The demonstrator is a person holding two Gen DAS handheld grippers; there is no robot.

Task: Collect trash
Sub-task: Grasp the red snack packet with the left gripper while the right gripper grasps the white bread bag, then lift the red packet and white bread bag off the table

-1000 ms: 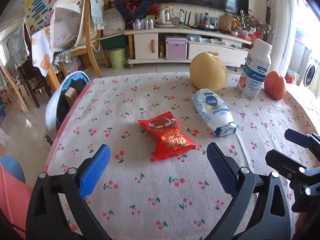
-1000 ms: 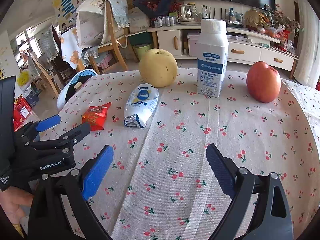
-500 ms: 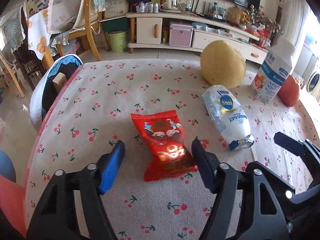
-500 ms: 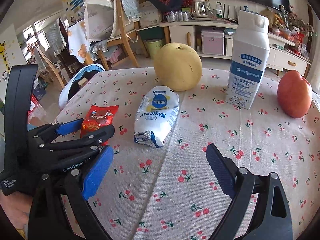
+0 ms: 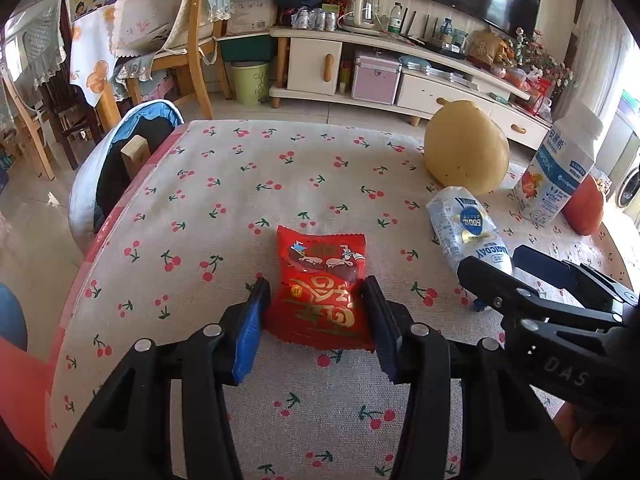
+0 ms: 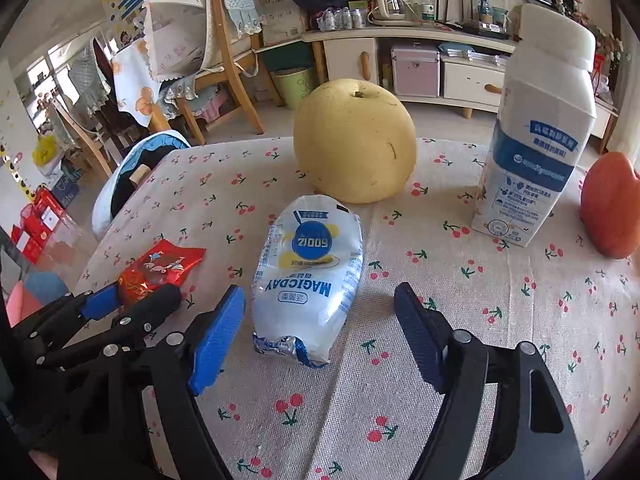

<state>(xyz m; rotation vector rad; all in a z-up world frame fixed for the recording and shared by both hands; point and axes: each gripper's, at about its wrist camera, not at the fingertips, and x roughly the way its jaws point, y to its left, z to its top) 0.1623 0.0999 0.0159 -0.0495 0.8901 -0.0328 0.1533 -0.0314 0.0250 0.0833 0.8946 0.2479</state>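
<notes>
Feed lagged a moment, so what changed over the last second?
The left gripper advanced and closed onto the red snack packet. The right gripper advanced, open, to straddle the white wrapper. Pear, milk carton and apple stayed put.

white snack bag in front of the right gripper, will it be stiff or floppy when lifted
The white snack bag looks puffed and soft, so it will probably dent and sag when squeezed. Its glossy film may be slippery. It seems light for its size. The right hand-held gripper is open around its crimped end.
</notes>
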